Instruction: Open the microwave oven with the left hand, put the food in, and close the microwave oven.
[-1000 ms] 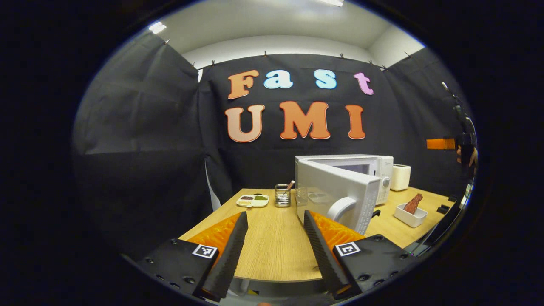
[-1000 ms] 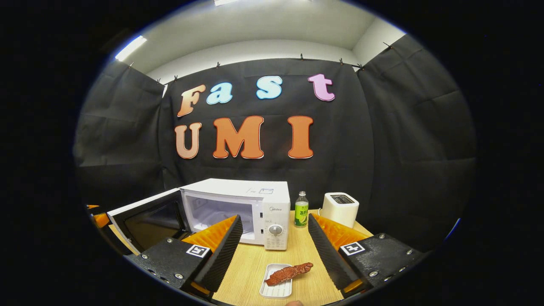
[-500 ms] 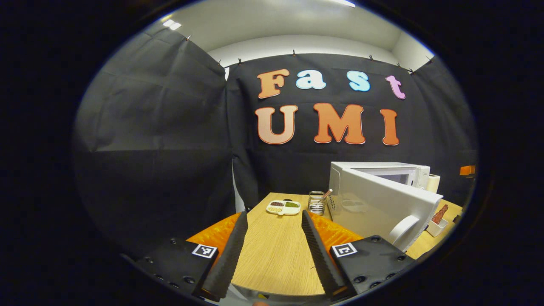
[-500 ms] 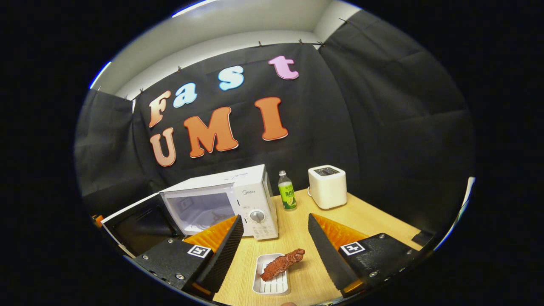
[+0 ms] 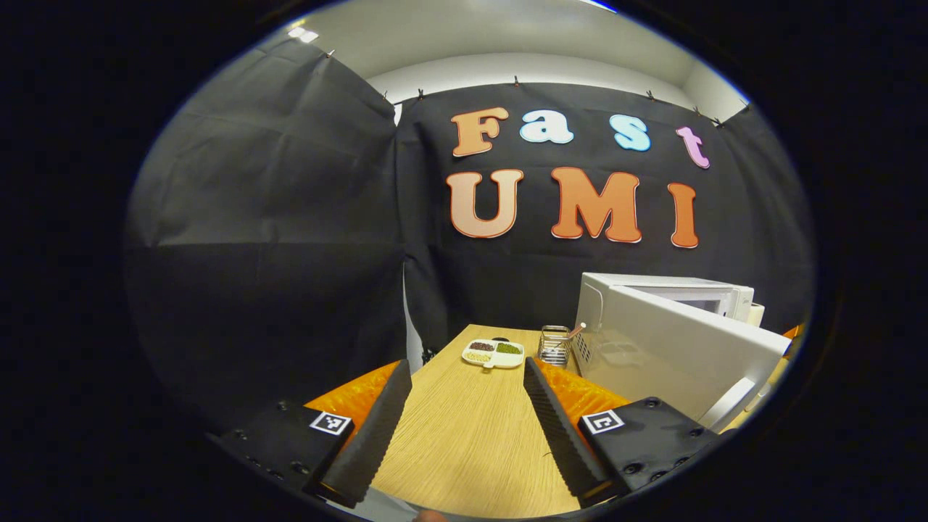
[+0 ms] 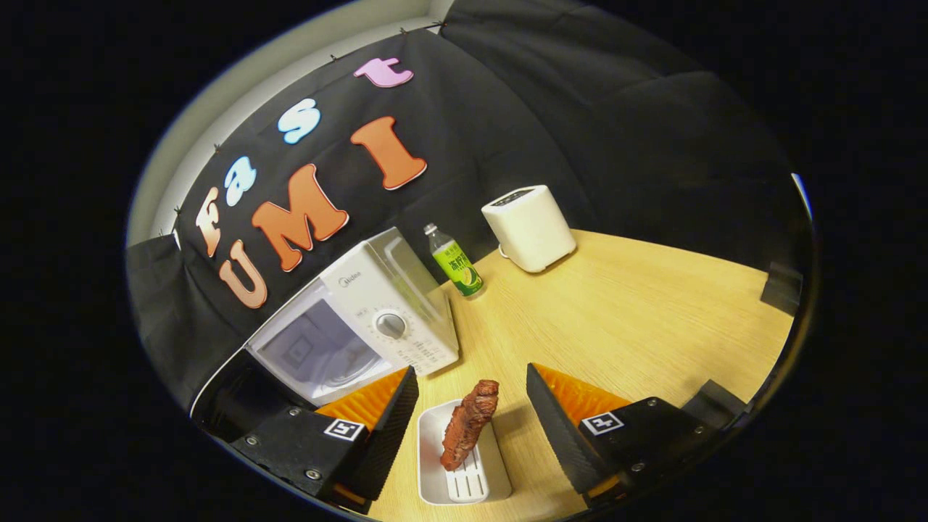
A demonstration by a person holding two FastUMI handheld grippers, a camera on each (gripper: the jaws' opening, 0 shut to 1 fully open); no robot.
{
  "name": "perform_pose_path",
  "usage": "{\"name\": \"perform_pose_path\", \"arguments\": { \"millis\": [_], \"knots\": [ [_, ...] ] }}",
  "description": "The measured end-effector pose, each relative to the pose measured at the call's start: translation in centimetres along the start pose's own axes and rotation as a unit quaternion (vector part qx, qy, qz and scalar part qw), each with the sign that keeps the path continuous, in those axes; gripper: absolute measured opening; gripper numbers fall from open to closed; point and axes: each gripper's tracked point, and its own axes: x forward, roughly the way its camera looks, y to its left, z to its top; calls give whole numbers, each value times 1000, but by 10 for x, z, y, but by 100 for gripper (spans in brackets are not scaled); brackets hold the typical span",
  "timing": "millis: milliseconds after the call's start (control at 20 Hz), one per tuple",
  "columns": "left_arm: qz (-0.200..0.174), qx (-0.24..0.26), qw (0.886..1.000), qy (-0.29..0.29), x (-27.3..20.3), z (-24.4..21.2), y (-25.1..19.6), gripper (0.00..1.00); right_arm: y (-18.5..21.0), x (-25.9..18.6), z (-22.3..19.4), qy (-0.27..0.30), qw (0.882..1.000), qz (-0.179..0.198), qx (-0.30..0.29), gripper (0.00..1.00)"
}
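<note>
Two tools hang open and empty over a pale wooden counter (image 6: 638,304) walled by black cloth. The right tool (image 6: 471,435) straddles a white tray (image 6: 435,478) holding the food (image 6: 470,424), its fingers apart from both. Just beyond stands the microwave (image 6: 377,304), its door (image 5: 674,355) swung wide. A bottle (image 6: 454,262) and toaster (image 6: 528,228) sit behind. The left tool (image 5: 464,428) hovers near the door; a dish (image 5: 493,354) and rack (image 5: 555,346) lie farther off.

microwave door (image 5: 674,355) cut off at right edge; tray (image 5: 493,353) contents too small
</note>
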Motion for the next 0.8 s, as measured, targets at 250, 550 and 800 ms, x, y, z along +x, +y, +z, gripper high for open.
{"name": "perform_pose_path", "arguments": {
  "millis": [250, 550, 800],
  "knots": [
    [8, 13, 1000, 13, 15, -8, 6, 98, -4, 17, -22, 34, 999, 7, 39, 75],
    [11, 9, 1000, 24, 22, -16, 8, 97, -5, 21, -25, 37, 996, 16, 80, 31],
    [11, 9, 1000, 23, 20, -15, 11, 97, 5, 22, -21, 32, 990, 35, 131, 16]
  ]
}}
